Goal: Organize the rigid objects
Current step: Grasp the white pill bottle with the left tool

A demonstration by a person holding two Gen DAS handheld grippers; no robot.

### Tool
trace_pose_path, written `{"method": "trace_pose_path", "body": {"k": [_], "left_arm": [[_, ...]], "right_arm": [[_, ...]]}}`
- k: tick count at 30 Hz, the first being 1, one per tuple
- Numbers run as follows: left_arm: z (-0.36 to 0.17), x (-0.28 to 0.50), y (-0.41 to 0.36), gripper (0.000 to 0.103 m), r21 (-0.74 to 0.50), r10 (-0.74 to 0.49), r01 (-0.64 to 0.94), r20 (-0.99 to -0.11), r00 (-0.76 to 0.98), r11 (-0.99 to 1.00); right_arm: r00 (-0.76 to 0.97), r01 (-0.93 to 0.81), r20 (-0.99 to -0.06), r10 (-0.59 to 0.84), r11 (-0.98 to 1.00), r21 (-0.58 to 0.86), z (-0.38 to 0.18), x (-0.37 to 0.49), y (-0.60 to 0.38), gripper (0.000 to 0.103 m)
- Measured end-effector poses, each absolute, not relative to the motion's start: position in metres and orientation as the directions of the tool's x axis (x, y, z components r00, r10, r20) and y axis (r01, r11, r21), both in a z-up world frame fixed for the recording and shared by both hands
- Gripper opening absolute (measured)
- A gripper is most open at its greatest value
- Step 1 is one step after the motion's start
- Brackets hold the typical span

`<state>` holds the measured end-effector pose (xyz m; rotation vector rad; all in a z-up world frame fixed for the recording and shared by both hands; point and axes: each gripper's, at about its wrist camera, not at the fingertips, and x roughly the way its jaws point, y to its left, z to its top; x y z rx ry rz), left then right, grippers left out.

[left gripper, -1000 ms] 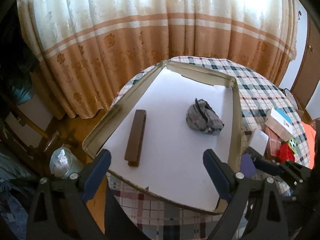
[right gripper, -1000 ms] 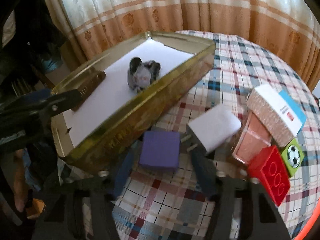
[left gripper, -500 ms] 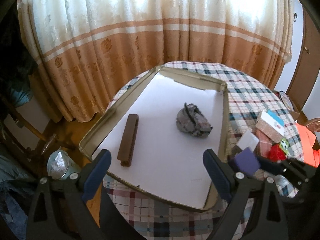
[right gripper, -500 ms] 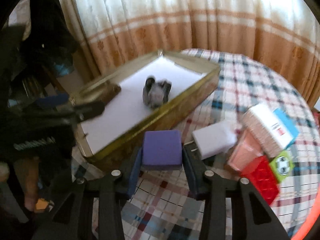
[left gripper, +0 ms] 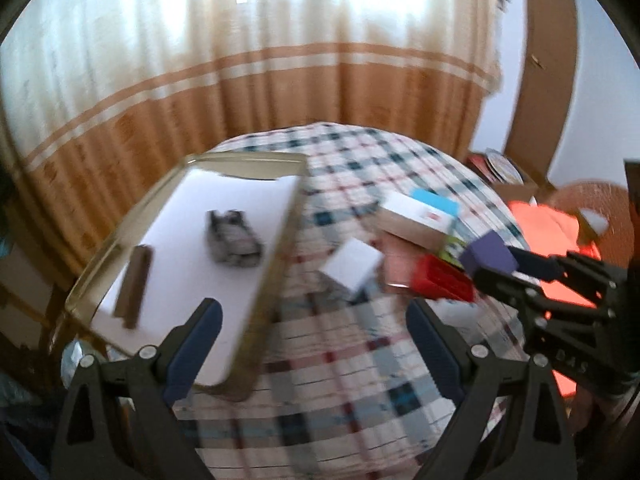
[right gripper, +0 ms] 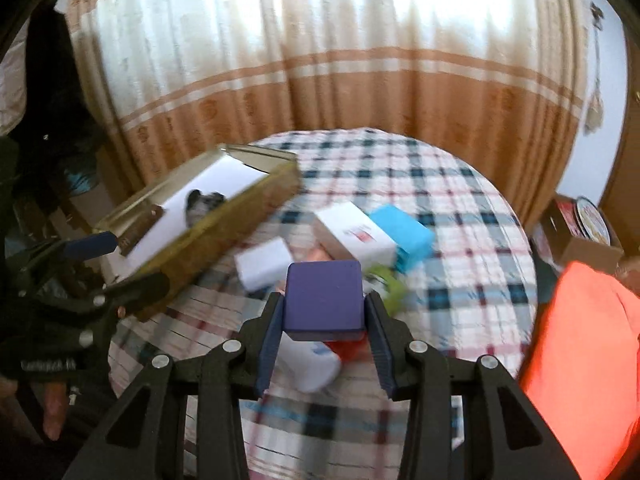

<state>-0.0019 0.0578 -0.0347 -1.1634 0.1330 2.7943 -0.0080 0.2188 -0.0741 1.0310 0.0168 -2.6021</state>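
Both views are smeared by motion, so I can't read the print on the white-and-blue cardboard box (right gripper: 352, 236), and the green piece (right gripper: 386, 284) behind my block is only a blur. A white rounded object (right gripper: 312, 364) and something red under my right hand-held gripper (right gripper: 324, 336) are mostly hidden by its fingers. That right hand-held gripper is pinching the purple square block (right gripper: 324, 300) between its blue pads, its jaws having just closed in on it; the block is held clear above the surface. From the left wrist I see the same block (left gripper: 488, 256) off to the right, over the red toy brick (left gripper: 440, 284). My left hand-held gripper (left gripper: 312, 344) is spread wide with nothing between its pads. The gold metal tray (left gripper: 280, 256) with a white liner sits at the left, holding a brown wooden bar (left gripper: 134, 288) and a grey crumpled lump (left gripper: 234, 238), well apart. A white rectangular block (left gripper: 352, 266) lies just beside the tray. The round surface wears a plaid cloth (left gripper: 360, 360); cream-and-orange curtains (left gripper: 280, 80) hang behind, and something bright orange (right gripper: 580, 340) is cut off at right
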Motion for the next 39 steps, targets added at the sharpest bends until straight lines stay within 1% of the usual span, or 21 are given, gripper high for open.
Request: {"method": "trace_pose_path", "body": {"k": [3,9,16,25,27,28,29,31,39], "left_arm": [[-0.038,-0.002,0.077,0.095,0.058,0.087,-0.181,-0.713,-0.695,-0.982],[-0.052,-0.004,0.106,0.094,0.052,0.15,-0.278,-0.742,-0.654,-0.959],[-0.068,-0.011,0.124,0.094,0.0,0.225,-0.367,-0.789,-0.572,-0.93],[-0.079,-0.019,0.14,0.094,0.033,0.208,-0.386,-0.799,-0.565,-0.922],[-0.086,-0.024,0.14,0.079,0.016,0.216,-0.39,-0.812,-0.542,-0.921],[-0.09,-0.027,0.14,0.059,0.0,0.224,-0.395,-0.825,-0.519,-0.919],[-0.093,-0.027,0.14,0.057,-0.013,0.231,-0.397,-0.832,-0.505,-0.918],[-0.094,-0.026,0.138,0.057,-0.02,0.239,-0.397,-0.828,-0.508,-0.917],[-0.082,-0.016,0.123,0.056,0.035,0.198,-0.364,-0.791,-0.58,-0.931]], "right_arm": [[-0.674,0.296,-0.675,-0.299,-0.947,0.124,-0.082,-0.008,0.233,0.044],[-0.673,0.278,-0.679,-0.292,-0.951,0.134,-0.089,-0.009,0.252,0.044],[-0.679,0.238,-0.683,-0.27,-0.961,0.143,-0.095,-0.012,0.273,0.043],[-0.67,0.239,-0.691,-0.271,-0.96,0.144,-0.104,-0.014,0.271,0.044],[-0.668,0.24,-0.694,-0.269,-0.96,0.142,-0.106,-0.014,0.27,0.044],[-0.666,0.239,-0.695,-0.269,-0.96,0.142,-0.107,-0.014,0.27,0.044],[-0.666,0.239,-0.696,-0.269,-0.96,0.143,-0.108,-0.014,0.27,0.044],[-0.665,0.239,-0.697,-0.269,-0.961,0.143,-0.109,-0.014,0.27,0.044],[-0.665,0.257,-0.692,-0.28,-0.956,0.139,-0.11,-0.012,0.263,0.044]]}}
